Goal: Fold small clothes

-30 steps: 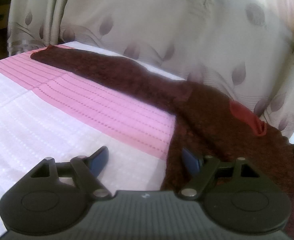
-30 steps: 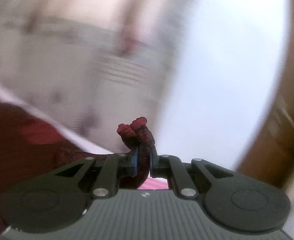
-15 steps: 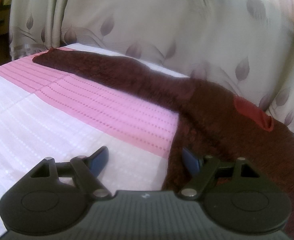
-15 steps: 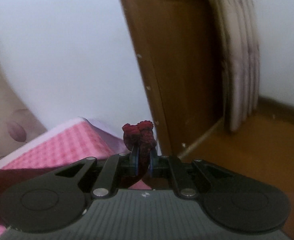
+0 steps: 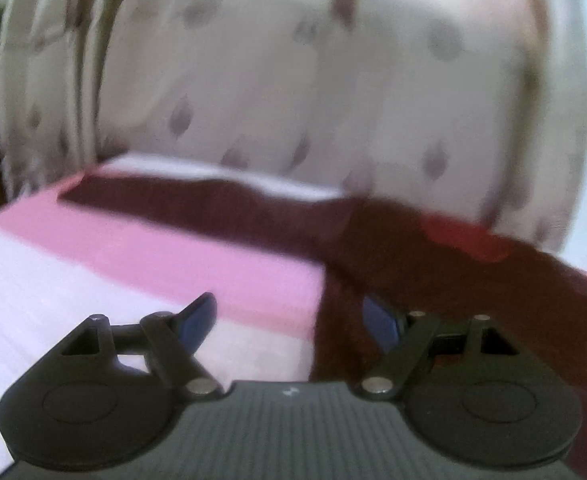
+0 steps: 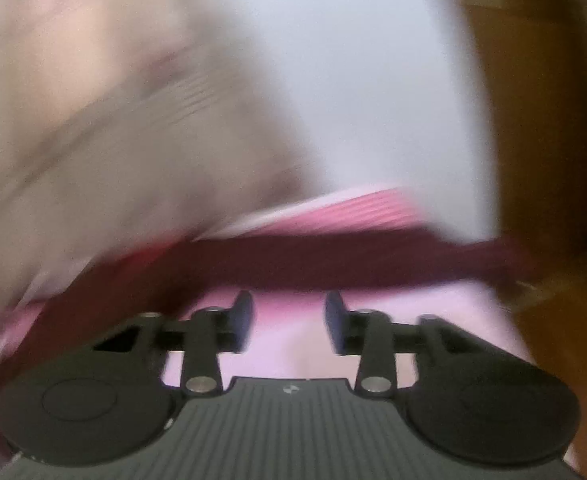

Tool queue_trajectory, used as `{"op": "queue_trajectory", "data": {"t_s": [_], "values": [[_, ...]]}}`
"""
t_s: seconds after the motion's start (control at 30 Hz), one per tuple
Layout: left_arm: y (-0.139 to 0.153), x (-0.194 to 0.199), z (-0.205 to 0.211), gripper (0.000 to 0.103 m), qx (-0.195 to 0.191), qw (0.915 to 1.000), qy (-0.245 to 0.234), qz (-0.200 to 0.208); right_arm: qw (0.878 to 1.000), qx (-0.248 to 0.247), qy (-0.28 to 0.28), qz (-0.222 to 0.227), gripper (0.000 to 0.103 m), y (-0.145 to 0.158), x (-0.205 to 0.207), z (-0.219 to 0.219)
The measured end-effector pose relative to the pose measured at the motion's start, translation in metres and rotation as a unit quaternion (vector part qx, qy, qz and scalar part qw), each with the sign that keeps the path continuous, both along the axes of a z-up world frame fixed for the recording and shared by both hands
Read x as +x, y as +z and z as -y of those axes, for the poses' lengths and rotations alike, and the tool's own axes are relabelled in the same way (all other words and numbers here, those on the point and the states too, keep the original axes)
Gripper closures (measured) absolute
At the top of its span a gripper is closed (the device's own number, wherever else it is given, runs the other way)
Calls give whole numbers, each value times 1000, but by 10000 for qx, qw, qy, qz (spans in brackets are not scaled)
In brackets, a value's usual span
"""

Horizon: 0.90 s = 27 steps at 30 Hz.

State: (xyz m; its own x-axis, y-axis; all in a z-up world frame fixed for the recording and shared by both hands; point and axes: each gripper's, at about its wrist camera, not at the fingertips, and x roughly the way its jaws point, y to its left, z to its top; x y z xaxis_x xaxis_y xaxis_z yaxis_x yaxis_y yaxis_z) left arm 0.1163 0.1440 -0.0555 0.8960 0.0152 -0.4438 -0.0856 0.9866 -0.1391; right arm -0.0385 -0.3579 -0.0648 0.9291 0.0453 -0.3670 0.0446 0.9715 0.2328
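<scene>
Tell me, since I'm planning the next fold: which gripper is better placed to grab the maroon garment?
Probably the left gripper: it is open, one finger already over the maroon garment. The right gripper, just opened and empty, sits over bare sheet, short of the cloth.

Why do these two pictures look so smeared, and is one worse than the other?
Left wrist view: soft blur on the curtain and dark red garment. Right wrist view: heavier streaking across the backdrop; garment smeared, only the gripper stays sharp. Both bulge, fisheye-style.
</scene>
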Motion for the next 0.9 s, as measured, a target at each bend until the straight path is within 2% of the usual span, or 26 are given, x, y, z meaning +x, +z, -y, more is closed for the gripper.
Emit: {"op": "queue_trajectory", "data": {"t_s": [0.03, 0.1, 0.17, 0.27, 0.37, 0.43, 0.5, 0.6, 0.67, 0.7, 0.8, 0.87, 0.9], "values": [[8, -12, -8, 23, -89, 9997, -234, -26, 9997, 47, 207, -83, 33, -5, -10, -21], [15, -31, -23, 23, -379, 9974, -604, -147, 9960, 601, 608, -251, 34, -19, -25, -49], [13, -49, -40, 23, -595, 9931, -912, -446, 9947, 744, 668, -249, 33, -29, -31, -68], [0, -75, -61, 23, -800, 9844, -1316, -846, 9950, 708, 632, -319, 33, -48, -26, -83], [-15, -105, -76, 23, -992, 9782, -1525, -1002, 9966, 297, 730, -255, 33, -49, -29, -103], [-25, -122, -80, 23, -1018, 9755, -1637, -1063, 9965, 250, 758, -265, 33, -46, -25, -101], [-31, -135, -77, 23, -917, 9747, -1783, -991, 9973, 57, 692, -221, 33, -42, -35, -101], [-37, -148, -53, 23, -210, 9733, -2145, -785, 9969, -476, 558, -300, 33, -43, -43, -107], [-40, -149, -36, 24, 285, 9669, -2435, -710, 9962, -618, 541, -275, 33, -45, -40, -109], [-42, -147, -31, 24, 386, 9649, -2507, -687, 9959, -694, 528, -255, 33, -46, -38, -112], [-42, -137, -28, 24, 92, 9650, -2540, -652, 9969, -591, 452, -242, 35, -51, -27, -112], [-44, -129, -28, 35, -30, 9666, -2483, -637, 9980, -450, 393, -187, 39, -52, -20, -113], [-46, -123, -26, 47, -47, 9669, -2477, -616, 9984, -380, 375, -179, 46, -52, -17, -113]]}}
